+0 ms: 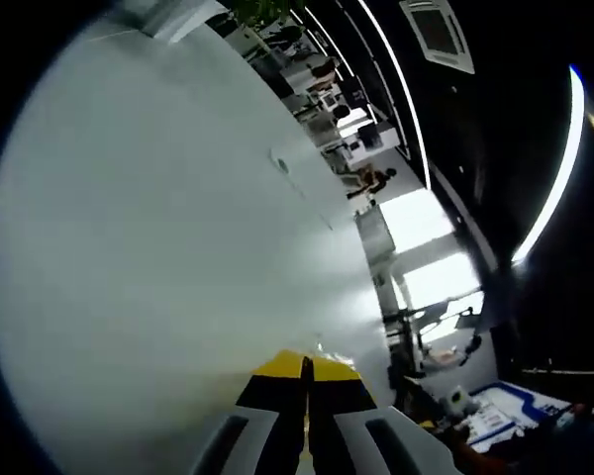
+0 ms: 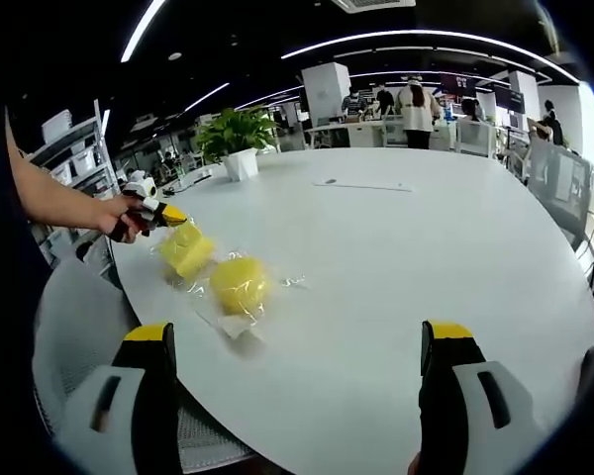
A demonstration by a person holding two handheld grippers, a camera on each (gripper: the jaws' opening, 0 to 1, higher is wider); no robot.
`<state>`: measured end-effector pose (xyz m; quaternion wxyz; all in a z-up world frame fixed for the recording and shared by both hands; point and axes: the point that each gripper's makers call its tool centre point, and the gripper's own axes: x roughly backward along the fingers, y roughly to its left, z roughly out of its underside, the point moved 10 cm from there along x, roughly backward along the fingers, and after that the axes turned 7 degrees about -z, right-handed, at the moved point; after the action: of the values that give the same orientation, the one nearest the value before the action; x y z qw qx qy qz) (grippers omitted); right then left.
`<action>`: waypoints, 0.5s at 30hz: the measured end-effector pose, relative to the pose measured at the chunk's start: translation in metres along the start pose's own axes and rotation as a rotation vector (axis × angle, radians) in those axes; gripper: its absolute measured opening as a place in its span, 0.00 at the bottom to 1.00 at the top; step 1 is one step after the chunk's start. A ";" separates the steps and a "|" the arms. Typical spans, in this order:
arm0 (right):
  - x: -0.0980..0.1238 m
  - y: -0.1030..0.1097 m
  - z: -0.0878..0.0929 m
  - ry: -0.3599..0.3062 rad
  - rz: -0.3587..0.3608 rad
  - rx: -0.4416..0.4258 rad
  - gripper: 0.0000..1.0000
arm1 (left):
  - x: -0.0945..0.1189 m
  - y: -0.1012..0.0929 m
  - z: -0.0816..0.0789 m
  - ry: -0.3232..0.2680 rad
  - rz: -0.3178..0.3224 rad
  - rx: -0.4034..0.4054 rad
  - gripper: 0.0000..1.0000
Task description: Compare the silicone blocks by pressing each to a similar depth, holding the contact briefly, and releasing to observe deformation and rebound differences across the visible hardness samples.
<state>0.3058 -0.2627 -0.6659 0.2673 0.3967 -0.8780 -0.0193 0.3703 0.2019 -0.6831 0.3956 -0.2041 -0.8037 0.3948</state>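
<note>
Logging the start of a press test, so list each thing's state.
Left tongs: shut, jaws together, tips by the square yellow block.
Right tongs: open, nothing between them.
Square yellow block: bagged, on the table.
Round yellow block: bagged, untouched.

**Open tabletop, clutter at one edge**

Wide bare white table (image 2: 396, 257) ahead of right gripper (image 2: 297, 346), jaws spread. Blocking near-left edge: two yellow blocks (image 2: 240, 285) in clear wrap, left gripper (image 2: 168, 214) touching farther one. Potted plant (image 2: 236, 139) at far rim.
</note>
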 end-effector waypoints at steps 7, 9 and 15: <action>-0.001 0.001 -0.002 -0.005 -0.010 0.011 0.96 | 0.006 -0.016 -0.010 -0.037 0.011 -0.041 0.00; 0.000 0.001 -0.004 -0.013 -0.011 0.009 0.96 | 0.007 -0.019 -0.013 -0.051 0.016 -0.060 0.00; 0.002 0.002 -0.007 -0.021 -0.015 0.022 0.97 | 0.010 -0.031 -0.019 -0.069 0.035 -0.134 0.00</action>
<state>0.3061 -0.2617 -0.6586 0.2537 0.4060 -0.8778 -0.0157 0.3791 0.1989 -0.6468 0.3461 -0.2305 -0.8378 0.3537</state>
